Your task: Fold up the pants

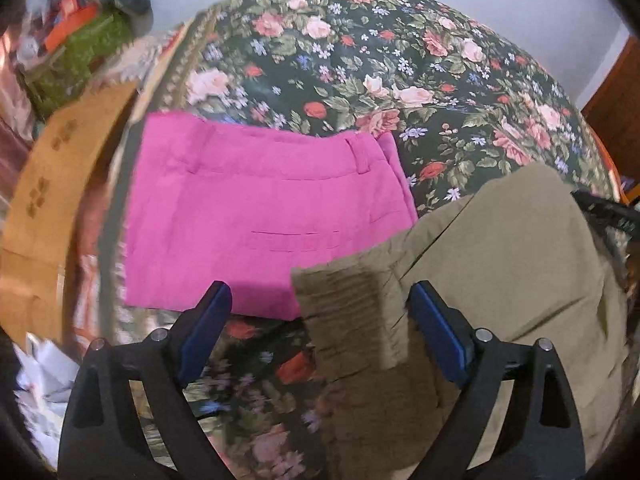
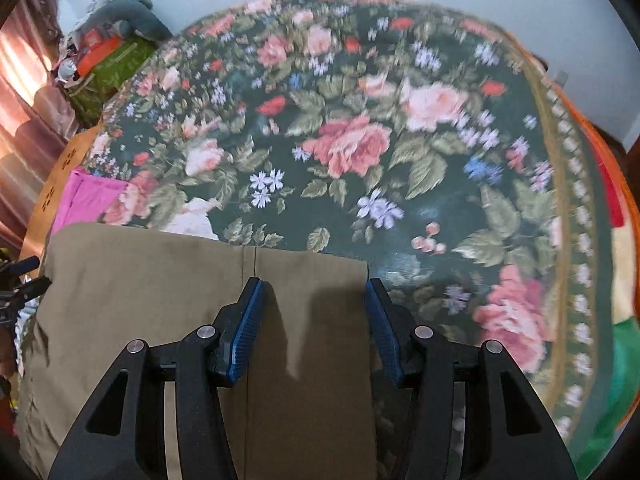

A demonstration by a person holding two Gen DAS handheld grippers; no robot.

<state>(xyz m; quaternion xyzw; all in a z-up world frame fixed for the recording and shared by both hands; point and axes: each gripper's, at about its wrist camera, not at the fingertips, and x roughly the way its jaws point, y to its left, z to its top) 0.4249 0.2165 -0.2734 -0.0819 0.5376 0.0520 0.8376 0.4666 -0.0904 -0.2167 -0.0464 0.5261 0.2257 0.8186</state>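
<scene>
Olive pants (image 1: 500, 240) lie on the floral bedspread (image 1: 360, 60), with their ribbed elastic waistband (image 1: 348, 312) turned toward me. My left gripper (image 1: 320, 294) hovers open over that waistband; the band sits in the gap, nearer the right pad, and neither pad presses it. Folded pink pants (image 1: 260, 208) lie flat just beyond, to the left. In the right wrist view my right gripper (image 2: 313, 286) stands open above the far straight edge of the olive pants (image 2: 160, 288). The cloth is flat beneath it, with finger shadows on it and nothing pinched.
A brown cardboard box (image 1: 48, 184) stands left of the bed, with a green box (image 1: 80, 52) of clutter behind it and crumpled white paper (image 1: 44, 376) near it. Dark wooden furniture (image 1: 616, 108) is at far right. A pink curtain (image 2: 24, 92) hangs at left.
</scene>
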